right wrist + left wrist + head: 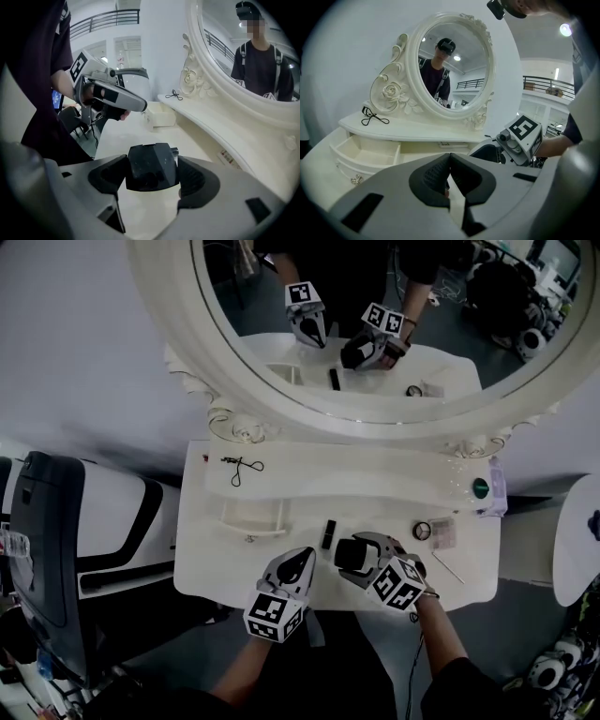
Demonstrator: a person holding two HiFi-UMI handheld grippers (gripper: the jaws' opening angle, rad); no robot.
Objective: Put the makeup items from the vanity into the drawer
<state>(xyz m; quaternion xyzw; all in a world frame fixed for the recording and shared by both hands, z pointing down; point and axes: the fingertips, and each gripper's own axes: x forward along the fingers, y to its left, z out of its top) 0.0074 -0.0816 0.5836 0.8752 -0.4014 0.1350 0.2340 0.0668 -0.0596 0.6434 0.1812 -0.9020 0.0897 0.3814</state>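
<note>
A pale wall [84, 352] meets grey floor [525, 624] — at left what looks like a black-and-white chair [47, 549] — beyond, a railed balcony [548, 85] under ceiling lights [566, 29].

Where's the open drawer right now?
In the head view the open drawer sits at the picture's left, below the black wire loop and left of the black tube.

- Black faceted case [151, 166]: small and dark, clamped between the jaws of my right gripper [153, 182], lower centre.
- Black slim tube [328, 533]: lying flat on the tabletop [225, 563], centre.
- Drawer [253, 517]: white, pulled open, left of centre.
- Eyelash curler [242, 468]: black, flat on the upper shelf [356, 479], left.
</note>
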